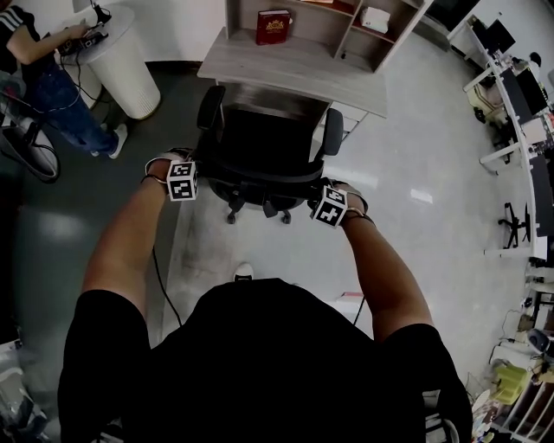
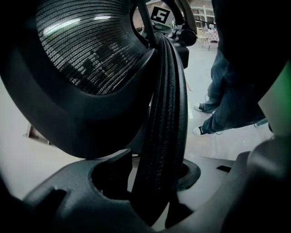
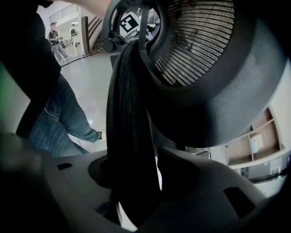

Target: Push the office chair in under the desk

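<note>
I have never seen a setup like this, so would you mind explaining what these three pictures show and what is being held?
There is no robot here: a person holds a two-fingered hand tool in each hand. The head view comes from a camera on that person's head, looking down on the left gripper and the right gripper. Each carries a cube with square markers. The other two pictures come from cameras riding on the grippers, looking along their fingers. Both grippers are closed on the backrest rim of a black office chair, one at each side. The chair stands just before a wooden desk. A red book stands on the desk's shelves. Another person is at the far left.
</note>
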A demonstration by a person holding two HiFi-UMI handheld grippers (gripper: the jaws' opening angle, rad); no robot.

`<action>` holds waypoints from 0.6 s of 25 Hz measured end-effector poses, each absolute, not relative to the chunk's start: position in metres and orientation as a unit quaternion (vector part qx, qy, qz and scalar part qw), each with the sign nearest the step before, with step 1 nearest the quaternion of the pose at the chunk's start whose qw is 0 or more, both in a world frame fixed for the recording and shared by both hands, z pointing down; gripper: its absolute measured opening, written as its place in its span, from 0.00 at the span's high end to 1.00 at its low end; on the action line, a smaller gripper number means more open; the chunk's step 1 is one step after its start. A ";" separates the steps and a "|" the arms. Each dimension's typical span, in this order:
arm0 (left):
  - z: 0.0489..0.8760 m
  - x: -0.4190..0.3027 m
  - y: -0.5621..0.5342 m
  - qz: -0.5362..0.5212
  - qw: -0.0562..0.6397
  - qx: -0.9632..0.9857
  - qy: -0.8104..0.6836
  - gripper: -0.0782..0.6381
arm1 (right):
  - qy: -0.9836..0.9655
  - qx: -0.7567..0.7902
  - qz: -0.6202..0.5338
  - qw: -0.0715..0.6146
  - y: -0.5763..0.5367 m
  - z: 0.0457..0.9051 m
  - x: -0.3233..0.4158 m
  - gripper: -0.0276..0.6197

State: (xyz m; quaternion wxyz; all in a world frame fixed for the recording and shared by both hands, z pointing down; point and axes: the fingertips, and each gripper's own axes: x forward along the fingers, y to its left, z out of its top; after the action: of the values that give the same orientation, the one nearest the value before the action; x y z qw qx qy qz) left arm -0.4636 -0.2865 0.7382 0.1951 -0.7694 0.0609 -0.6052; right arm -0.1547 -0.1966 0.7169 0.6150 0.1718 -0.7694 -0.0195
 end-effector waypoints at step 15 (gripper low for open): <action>0.738 -0.454 -0.346 -0.600 0.198 -0.772 0.066 0.61 | -0.765 0.180 -0.021 0.618 -0.261 0.715 -0.144 0.63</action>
State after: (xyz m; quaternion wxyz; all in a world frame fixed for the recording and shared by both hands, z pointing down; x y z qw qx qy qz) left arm -0.4541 -0.3462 0.7381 0.1982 -0.7721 0.0658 -0.6003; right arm -0.1436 -0.2605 0.7151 0.6180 0.1805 -0.7649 -0.0212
